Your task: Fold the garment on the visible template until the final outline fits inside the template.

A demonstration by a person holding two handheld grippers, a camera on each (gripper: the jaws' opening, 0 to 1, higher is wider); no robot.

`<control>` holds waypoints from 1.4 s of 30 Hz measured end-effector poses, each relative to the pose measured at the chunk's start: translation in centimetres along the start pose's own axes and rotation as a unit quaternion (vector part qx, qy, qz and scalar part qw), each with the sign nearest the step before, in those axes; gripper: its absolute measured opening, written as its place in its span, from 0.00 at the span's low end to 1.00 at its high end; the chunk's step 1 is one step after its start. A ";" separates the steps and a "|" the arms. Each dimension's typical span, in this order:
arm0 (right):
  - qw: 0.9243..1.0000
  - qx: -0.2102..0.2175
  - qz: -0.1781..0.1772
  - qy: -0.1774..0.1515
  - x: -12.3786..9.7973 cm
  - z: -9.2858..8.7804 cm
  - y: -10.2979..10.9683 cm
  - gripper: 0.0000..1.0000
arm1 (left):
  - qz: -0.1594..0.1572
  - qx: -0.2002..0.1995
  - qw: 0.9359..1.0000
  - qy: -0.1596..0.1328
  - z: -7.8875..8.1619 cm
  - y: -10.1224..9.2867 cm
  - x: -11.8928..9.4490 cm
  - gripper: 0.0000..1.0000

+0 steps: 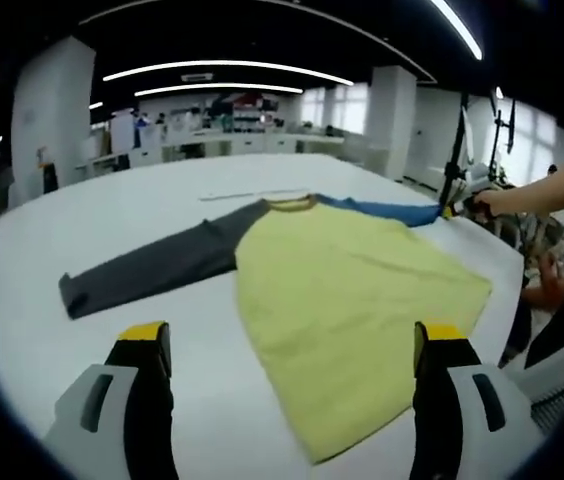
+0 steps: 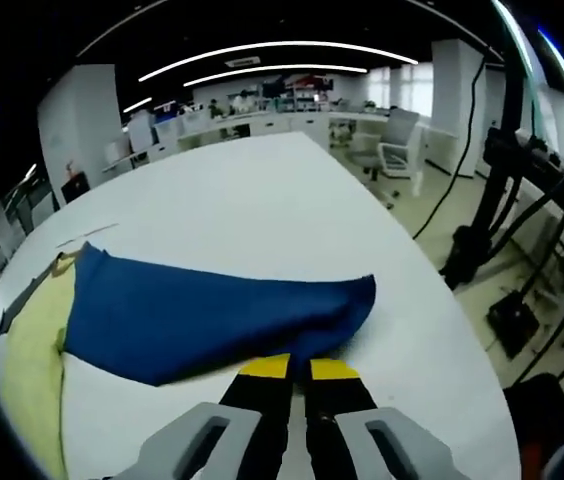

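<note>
Right gripper view: right tool (image 2: pixel 297 368) clamps blue sleeve (image 2: pixel 212 315) | left tool (image 1: pixel 292 345) wide apart, empty | table (image 1: pixel 82 220)

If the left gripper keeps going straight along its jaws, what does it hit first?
Probably the yellow body of the shirt, near its lower edge. The left gripper stands open above the white table, with the cloth directly between and ahead of its jaws; its height over the fabric is unclear.

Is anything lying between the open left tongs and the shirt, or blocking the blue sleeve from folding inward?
Nothing visible does. The left tongs hover open over the yellow shirt body, with bare white table around. The right tongs are shut on the blue sleeve; the path inward looks clear.
</note>
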State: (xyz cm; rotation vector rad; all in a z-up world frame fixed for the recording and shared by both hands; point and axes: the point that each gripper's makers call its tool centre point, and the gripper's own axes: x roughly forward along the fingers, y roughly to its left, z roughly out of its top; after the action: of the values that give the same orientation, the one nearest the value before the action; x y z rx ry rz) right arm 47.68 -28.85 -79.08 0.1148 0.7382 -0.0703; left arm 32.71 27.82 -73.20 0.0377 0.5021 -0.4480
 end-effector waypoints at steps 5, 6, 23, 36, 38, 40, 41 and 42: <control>1.000 0.005 0.008 0.005 -1.0 -0.3 0.3 0.00 | -0.002 0.007 1.000 -0.005 0.3 -0.1 0.0 0.99; 1.000 0.003 0.008 0.004 -1.4 -0.3 0.3 0.00 | -0.003 0.007 1.000 -0.006 0.3 -0.1 0.0 0.99; 1.000 -0.013 0.011 -0.003 -2.8 0.8 -1.6 0.00 | -0.002 -0.010 1.000 -0.016 0.4 -0.4 -0.8 0.99; 1.000 -0.016 0.016 0.000 -3.3 1.0 -1.1 0.00 | -0.006 0.006 1.000 -0.013 0.5 -0.6 -1.3 0.99; 1.000 -0.015 0.018 -0.004 -3.5 1.2 -1.0 0.00 | -0.006 0.007 1.000 -0.013 0.5 -0.7 -1.3 0.99; 1.000 -0.014 0.020 -0.007 -3.6 1.4 -0.7 0.00 | -0.007 0.007 1.000 -0.013 0.5 -0.7 -1.4 0.99; 1.000 -0.015 0.021 -0.009 -3.7 1.5 -0.6 0.00 | -0.007 0.007 1.000 -0.013 0.5 -0.8 -1.4 0.99; 1.000 -0.017 0.024 -0.011 -3.8 1.7 -0.4 0.00 | -0.007 0.007 1.000 -0.014 0.5 -0.8 -1.4 0.99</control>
State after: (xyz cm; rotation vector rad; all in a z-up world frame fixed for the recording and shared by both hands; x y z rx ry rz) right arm 45.96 -29.41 -75.33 0.0985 0.7148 -0.0135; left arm 31.51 27.61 -72.00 0.0416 0.4724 -0.4661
